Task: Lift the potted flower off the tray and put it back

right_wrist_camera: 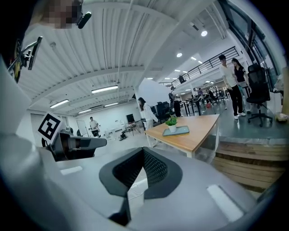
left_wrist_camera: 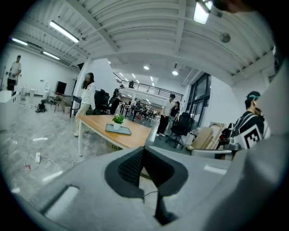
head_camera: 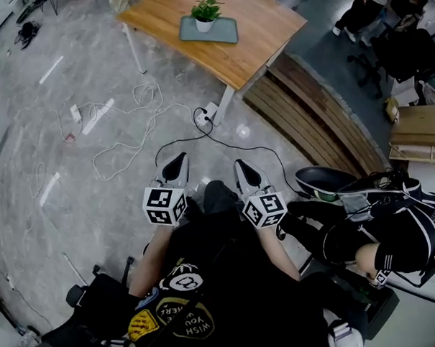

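Both grippers, the left gripper [head_camera: 178, 160] and the right gripper [head_camera: 241, 164], hang well short of the table [head_camera: 269, 37] in the head view; the potted flower [head_camera: 205, 14] stands on its tray [head_camera: 226, 33] there. Only the left gripper view shows its jaws, seemingly touching, empty. The right gripper view shows its jaws together, empty.

The table [head_camera: 262, 38] is smooth, light wood; on it the tray [head_camera: 224, 31] looks matt and the pot [head_camera: 204, 25] smooth. Around the table the floor [head_camera: 28, 127] is glossy, marbled stone.
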`<move>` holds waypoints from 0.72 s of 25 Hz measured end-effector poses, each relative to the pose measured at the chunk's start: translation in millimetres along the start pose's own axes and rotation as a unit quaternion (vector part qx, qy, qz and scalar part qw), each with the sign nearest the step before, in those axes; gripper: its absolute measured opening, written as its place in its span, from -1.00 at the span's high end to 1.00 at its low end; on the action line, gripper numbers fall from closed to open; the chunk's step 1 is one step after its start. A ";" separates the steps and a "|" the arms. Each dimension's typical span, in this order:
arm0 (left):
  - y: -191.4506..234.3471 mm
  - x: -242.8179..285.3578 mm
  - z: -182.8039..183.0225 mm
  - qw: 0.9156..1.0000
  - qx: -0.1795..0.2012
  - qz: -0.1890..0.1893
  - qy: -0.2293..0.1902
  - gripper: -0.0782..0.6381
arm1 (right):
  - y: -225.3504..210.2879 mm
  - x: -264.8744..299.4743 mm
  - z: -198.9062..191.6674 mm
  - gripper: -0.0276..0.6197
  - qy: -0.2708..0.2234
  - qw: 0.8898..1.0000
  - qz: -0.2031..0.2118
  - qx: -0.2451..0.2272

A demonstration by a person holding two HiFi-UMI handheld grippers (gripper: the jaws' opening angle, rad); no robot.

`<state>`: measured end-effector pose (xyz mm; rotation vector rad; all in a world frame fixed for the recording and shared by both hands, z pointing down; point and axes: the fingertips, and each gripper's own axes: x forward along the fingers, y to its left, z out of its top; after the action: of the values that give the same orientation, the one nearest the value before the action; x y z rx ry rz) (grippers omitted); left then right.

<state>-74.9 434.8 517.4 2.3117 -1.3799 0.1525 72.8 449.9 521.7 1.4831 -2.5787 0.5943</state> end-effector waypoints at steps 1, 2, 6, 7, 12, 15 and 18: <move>5.0 4.7 2.3 1.000 -0.011 -0.002 -0.006 0.79 | -4.7 5.2 -1.9 0.91 0.004 1.000 -0.003 0.005; 9.3 11.4 5.2 1.000 -0.016 -0.003 -0.007 0.79 | -10.8 12.5 -1.6 0.91 0.007 1.000 -0.006 0.009; 23.3 58.1 18.4 1.000 0.012 -0.003 0.017 0.79 | -40.6 60.3 14.7 0.91 0.016 1.000 0.002 0.007; 27.7 73.4 22.2 1.000 0.014 -0.002 0.021 0.79 | -48.8 75.8 17.7 0.91 0.021 1.000 0.009 0.006; 44.3 168.2 63.7 0.998 0.051 -0.008 0.039 0.79 | -101.5 161.3 38.9 0.91 0.073 0.997 0.028 -0.004; 49.9 224.8 95.2 0.996 0.082 -0.012 0.038 0.79 | -131.3 203.4 67.4 0.91 0.067 0.997 0.037 -0.008; 60.7 268.4 110.8 0.996 0.079 -0.004 0.039 0.79 | -153.1 239.5 87.8 0.91 0.063 0.996 0.057 -0.004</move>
<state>-8.1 145.7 521.0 2.4112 -1.3650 0.3586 87.7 154.2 551.7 1.2587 -2.5765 0.6666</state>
